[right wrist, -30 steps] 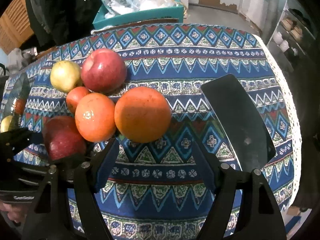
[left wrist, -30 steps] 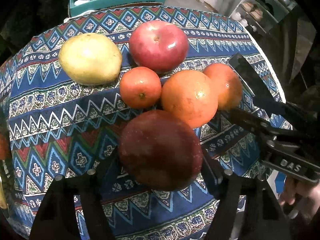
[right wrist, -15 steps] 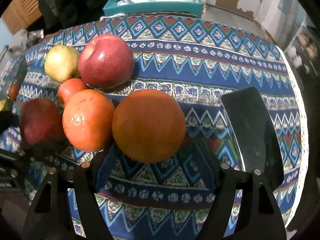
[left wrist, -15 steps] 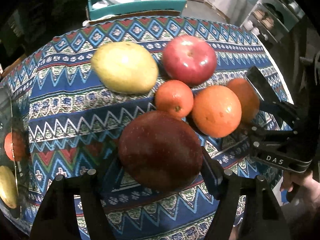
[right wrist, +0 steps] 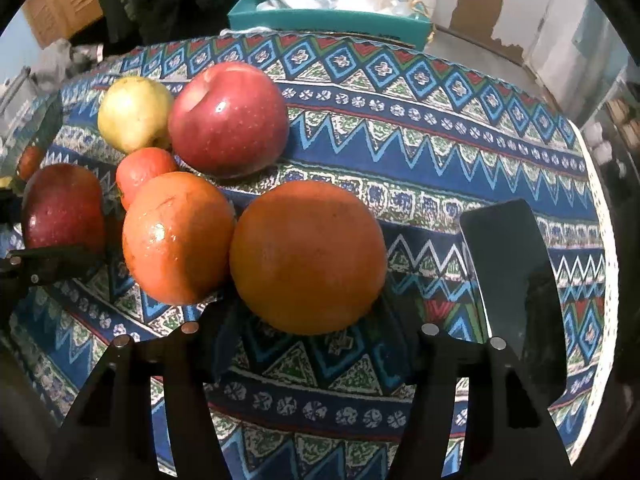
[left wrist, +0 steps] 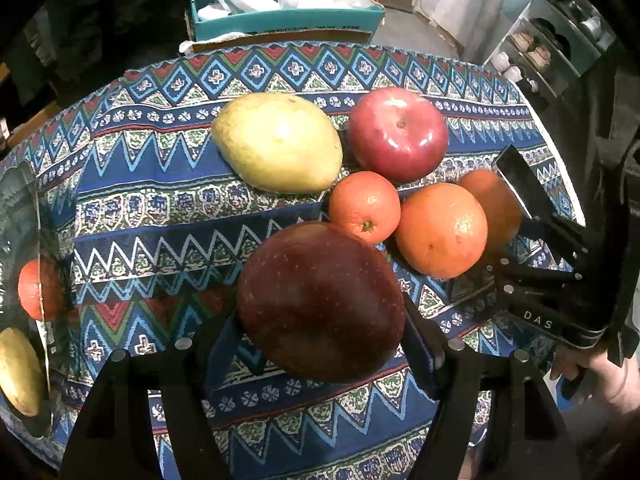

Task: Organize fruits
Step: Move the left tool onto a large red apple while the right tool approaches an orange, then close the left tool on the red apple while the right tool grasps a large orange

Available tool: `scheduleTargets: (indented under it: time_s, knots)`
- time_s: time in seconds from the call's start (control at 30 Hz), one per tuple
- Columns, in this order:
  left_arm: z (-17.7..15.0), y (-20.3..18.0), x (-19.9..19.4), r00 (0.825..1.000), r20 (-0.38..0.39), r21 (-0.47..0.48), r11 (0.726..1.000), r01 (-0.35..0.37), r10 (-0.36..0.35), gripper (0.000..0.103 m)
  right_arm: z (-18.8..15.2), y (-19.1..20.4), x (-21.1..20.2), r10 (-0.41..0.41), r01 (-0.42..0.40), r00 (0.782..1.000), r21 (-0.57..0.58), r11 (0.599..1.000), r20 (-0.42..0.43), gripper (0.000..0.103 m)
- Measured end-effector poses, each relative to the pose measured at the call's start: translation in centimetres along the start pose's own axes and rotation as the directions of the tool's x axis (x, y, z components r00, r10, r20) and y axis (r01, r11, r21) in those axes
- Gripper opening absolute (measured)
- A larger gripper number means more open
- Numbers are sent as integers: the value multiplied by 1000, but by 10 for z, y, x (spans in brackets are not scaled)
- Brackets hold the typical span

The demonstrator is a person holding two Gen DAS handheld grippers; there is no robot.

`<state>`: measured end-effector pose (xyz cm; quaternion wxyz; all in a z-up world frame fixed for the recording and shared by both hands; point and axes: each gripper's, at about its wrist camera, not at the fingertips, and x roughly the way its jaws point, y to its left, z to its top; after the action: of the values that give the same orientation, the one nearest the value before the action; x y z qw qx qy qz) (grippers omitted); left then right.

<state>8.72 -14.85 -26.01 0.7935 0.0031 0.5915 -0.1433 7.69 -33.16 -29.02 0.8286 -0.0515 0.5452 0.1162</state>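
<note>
The left gripper (left wrist: 320, 344) is clamped on a dark red apple (left wrist: 320, 300), its skin matte and finely speckled, filling the gap between the two black fingers. Just beyond it, toward the right finger, sit a small smooth mandarin (left wrist: 365, 207) and a larger dimpled orange (left wrist: 442, 230), close against each other. Farther ahead lie a yellow-green, egg-shaped pear (left wrist: 278, 142) and a glossy red apple (left wrist: 398, 134) on the zigzag-patterned woven tablecloth (left wrist: 160, 160). A teal box (left wrist: 284, 20) stands past the far edge.

The right gripper (right wrist: 308, 344) stands apart, its jaws spread around a big round orange (right wrist: 308, 256) with pebbled, dull peel; whether the fingers touch it cannot be told. Left of that fruit, touching it, is the shinier dimpled orange (right wrist: 178, 238).
</note>
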Motion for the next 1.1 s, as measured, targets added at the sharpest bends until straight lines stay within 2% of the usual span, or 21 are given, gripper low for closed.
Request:
scheduleTargets:
  time_s: [0.23,0.33,0.37,0.4,0.43,0.53,0.63,0.8,0.9,1.1]
  knots:
    - [0,2,-20,999,50,-5,1000,-2,2,74,-4,-10,-26,-8,3,998,79,997,66,57]
    - [-1,3,-26,998,62,-9,1000,0,0,75,-3,-13,-37,-4,-5,996,102,995,93,45]
    - [-2,5,-27,998,64,-11,1000,1,0,75,-2,-14,-39,4,-14,996,109,994,93,33]
    - [-2,6,-28,998,63,-13,1000,1,0,75,-1,-16,-40,20,-31,996,117,993,86,30]
    - [-4,6,-28,998,62,-14,1000,1,0,75,-1,-17,-37,38,-44,998,134,990,51,30]
    - [-7,10,-26,999,52,-21,1000,0,1,74,-3,-18,-32,12,-13,1000,137,990,6,30]
    - [-9,12,-25,999,47,-28,1000,-1,2,75,-4,-22,-30,23,-23,1000,153,988,8,34]
    - [-6,17,-25,998,54,-42,999,-12,14,75,1,-34,-39,36,-45,998,207,977,48,56]
    - [-1,21,-25,998,60,-51,999,-17,20,75,7,-33,-41,38,-49,998,213,976,57,63]
    - [6,28,-24,998,60,-70,997,-14,18,74,13,-21,-49,79,-92,994,195,976,75,64]
